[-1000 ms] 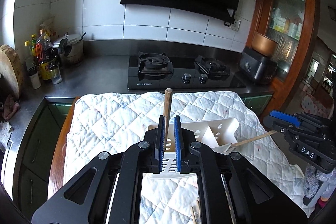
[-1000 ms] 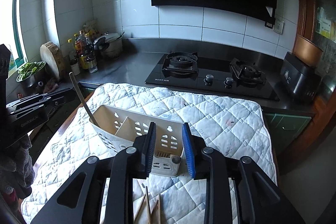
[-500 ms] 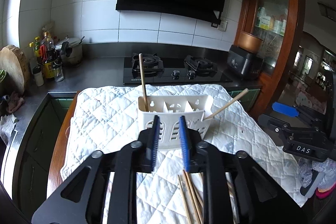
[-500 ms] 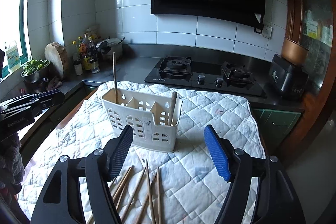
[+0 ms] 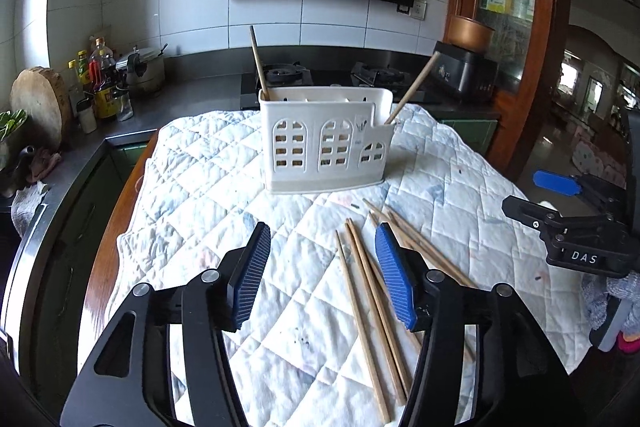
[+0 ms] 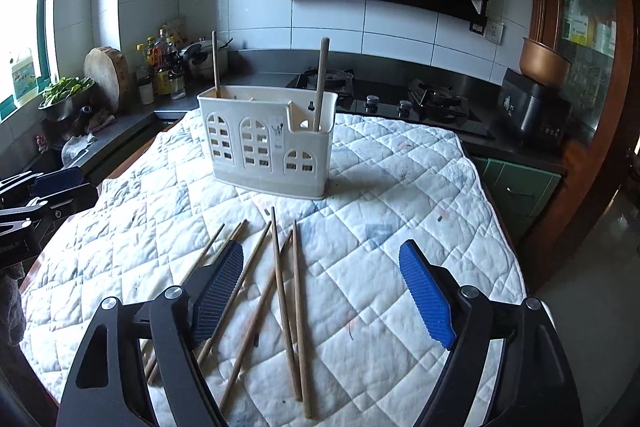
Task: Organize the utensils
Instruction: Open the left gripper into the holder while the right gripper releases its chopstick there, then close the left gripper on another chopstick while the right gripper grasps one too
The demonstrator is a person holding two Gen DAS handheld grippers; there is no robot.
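We note both sets of jaws wide apart, holding nothing: left gripper (image 5: 322, 267), right gripper (image 6: 322, 291). Loose chopsticks (image 6: 285, 291) lie near; white holder (image 6: 268, 141) farther back carries two.

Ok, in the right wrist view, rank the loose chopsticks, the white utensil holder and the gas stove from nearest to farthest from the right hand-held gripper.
1. Loose chopsticks, on the quilt between and left of the right hand-held gripper fingers.
2. White utensil holder, mid-table, ahead and slightly left.
3. Gas stove, on the back counter beyond the table.
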